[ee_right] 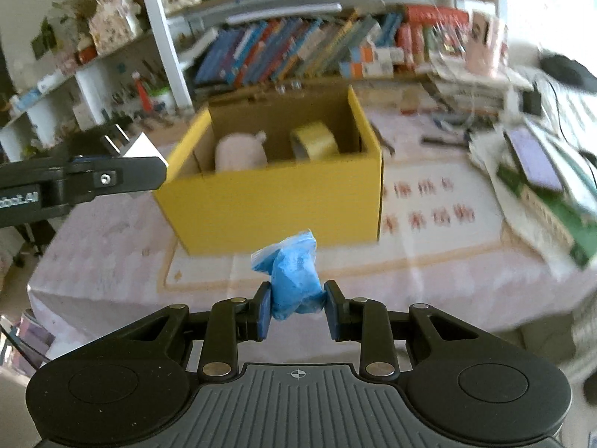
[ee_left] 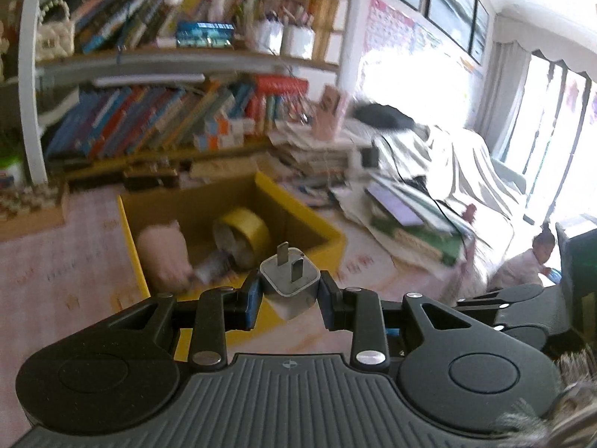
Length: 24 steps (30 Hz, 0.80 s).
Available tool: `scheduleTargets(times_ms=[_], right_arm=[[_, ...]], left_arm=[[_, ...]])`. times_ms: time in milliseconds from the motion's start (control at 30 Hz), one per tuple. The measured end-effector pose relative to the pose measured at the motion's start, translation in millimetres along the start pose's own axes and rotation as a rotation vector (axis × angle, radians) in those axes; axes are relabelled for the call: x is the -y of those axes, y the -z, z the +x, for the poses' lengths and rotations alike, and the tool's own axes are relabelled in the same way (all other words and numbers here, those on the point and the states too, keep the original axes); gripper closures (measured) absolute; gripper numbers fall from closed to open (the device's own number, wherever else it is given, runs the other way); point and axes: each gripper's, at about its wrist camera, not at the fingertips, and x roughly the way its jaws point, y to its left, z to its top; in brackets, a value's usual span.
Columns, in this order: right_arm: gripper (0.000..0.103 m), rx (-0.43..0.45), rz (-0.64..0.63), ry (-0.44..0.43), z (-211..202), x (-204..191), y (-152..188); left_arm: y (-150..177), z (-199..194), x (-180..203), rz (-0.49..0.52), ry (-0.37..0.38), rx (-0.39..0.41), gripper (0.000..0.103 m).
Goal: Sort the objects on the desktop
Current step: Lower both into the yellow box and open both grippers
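Note:
My left gripper point(ee_left: 289, 298) is shut on a white plug adapter point(ee_left: 289, 280), prongs up, held above the near edge of the yellow cardboard box point(ee_left: 332, 242). The box holds a pink soft toy point(ee_left: 164, 257) and a yellow tape roll point(ee_left: 244, 233). My right gripper point(ee_right: 297, 308) is shut on a crumpled blue plastic bag point(ee_right: 294, 280), held above the table in front of the box point(ee_right: 268, 201). In the right wrist view the left gripper point(ee_right: 123, 166) with the adapter point(ee_right: 143, 149) shows at the left, beside the box's left corner.
A pink patterned tablecloth point(ee_right: 429, 239) covers the table. Stacks of papers and books point(ee_right: 541, 171) lie on the right. A bookshelf point(ee_right: 298, 48) stands behind the box. A cloth-covered sofa point(ee_left: 459, 171) and a baby point(ee_left: 530, 261) are at the right in the left wrist view.

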Motion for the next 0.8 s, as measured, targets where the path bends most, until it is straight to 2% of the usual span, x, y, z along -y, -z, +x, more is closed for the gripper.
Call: scheduleTargets(times_ms=[200,367,667,800], right_arm=[[0.074,0.102,-0.078,-0.057,5,14,-51],[0.074,0.127,-0.143,-0.087,28,19,-83],[0.074,0.027,-0.249,-0.132,94,16,-106],[0.074,-0.074,-0.286,-0.151,126,16,-110]], left_arm=[[-26,25,-1,0.020,-0.088,0.044,0.074],[-38,56,-4,0.028,-0.136,0.029,0.074],[-32,116,-19,0.018,-0.202,-0.095,0.074],[-25,141,-34,-0.001,-0.234,-0.169,0.074]])
